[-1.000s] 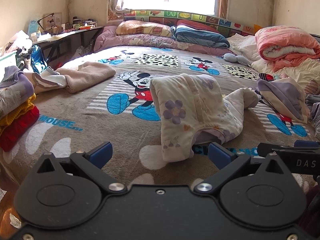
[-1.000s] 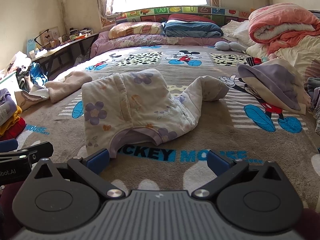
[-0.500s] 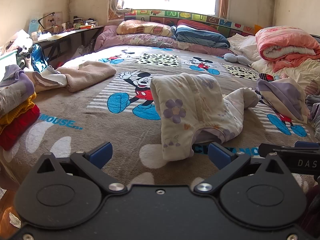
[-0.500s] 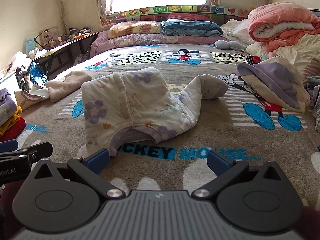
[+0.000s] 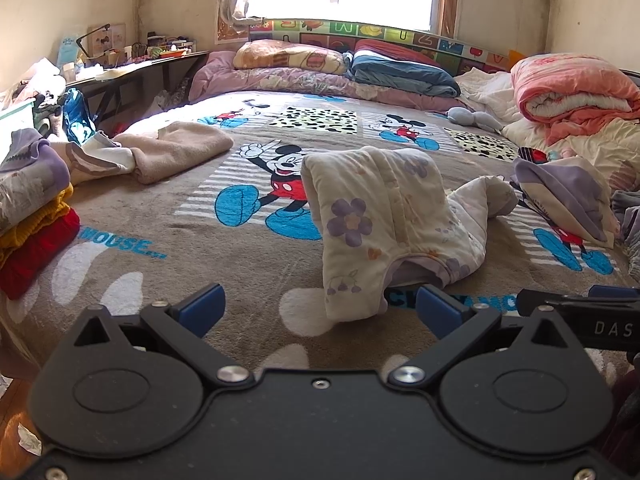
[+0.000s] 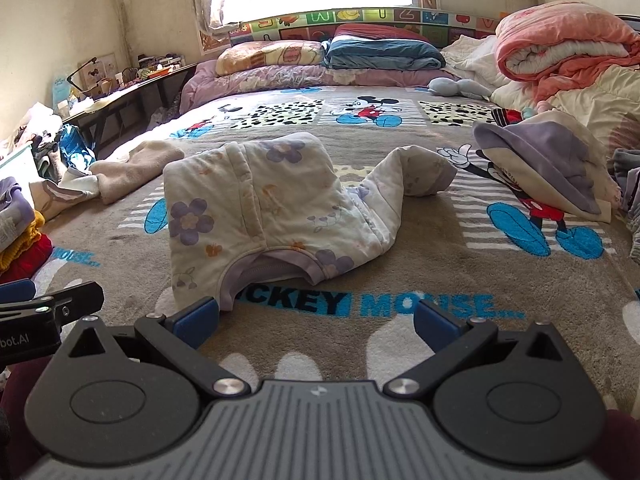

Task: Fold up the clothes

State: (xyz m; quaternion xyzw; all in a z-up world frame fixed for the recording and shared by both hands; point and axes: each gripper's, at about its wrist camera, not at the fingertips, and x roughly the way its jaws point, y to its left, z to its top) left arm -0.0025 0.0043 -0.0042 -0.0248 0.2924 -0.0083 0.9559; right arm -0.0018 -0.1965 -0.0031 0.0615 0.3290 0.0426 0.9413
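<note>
A cream padded garment with purple flowers (image 5: 384, 220) lies partly folded on the Mickey Mouse bed blanket (image 5: 200, 240), one sleeve stretched to the right. It also shows in the right wrist view (image 6: 264, 216). My left gripper (image 5: 318, 312) is open and empty, hovering just short of the garment's near hem. My right gripper (image 6: 316, 320) is open and empty, near the garment's collar edge. The right gripper's body (image 5: 580, 316) shows at the right in the left wrist view; the left gripper's body (image 6: 48, 312) shows at the left in the right wrist view.
A stack of folded clothes (image 5: 28, 216) sits at the left bed edge. A beige towel (image 5: 176, 148) lies beyond it. A purple and cream garment (image 6: 548, 160) lies at the right. Pillows (image 5: 288, 56) and a pink quilt (image 5: 572, 92) line the far side.
Both grippers have crept very slightly forward toward the garment. The garment has not moved.
</note>
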